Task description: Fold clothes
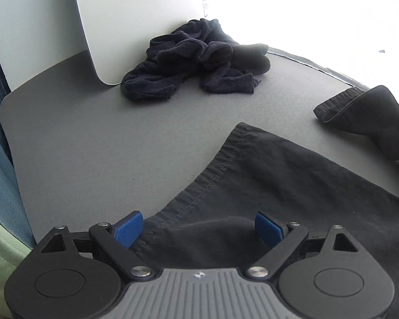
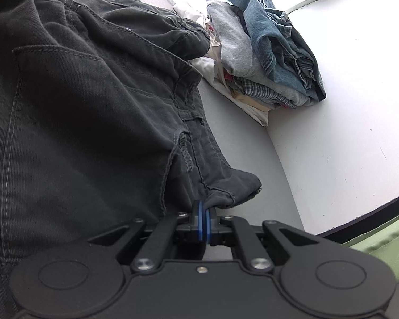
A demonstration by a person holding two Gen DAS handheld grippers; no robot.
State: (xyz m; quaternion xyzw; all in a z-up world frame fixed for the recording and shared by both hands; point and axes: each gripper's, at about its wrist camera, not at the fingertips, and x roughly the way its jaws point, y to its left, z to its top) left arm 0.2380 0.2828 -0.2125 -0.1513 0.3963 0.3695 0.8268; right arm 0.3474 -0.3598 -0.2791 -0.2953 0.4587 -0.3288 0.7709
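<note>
Dark grey trousers [image 1: 292, 186] lie spread on the grey mat [image 1: 93, 146], hemmed leg end toward the middle. My left gripper [image 1: 198, 228] stands open just over the leg's near edge, blue pads [image 1: 129, 230] on either side of a raised fold, not clamping it. In the right wrist view the same trousers [image 2: 79, 93] fill the left, waistband and seams showing. My right gripper [image 2: 203, 222] is shut on the trousers' waistband corner [image 2: 234, 188], cloth pinched between the blue pads.
A crumpled dark navy garment [image 1: 194, 61] lies at the mat's far side against a white panel [image 1: 135, 13]. Another dark folded piece [image 1: 367, 117] sits at the right. A stack of folded clothes topped with jeans [image 2: 266, 47] rests on the white table [image 2: 345, 133]. Green cloth [image 2: 385, 236] shows at the edge.
</note>
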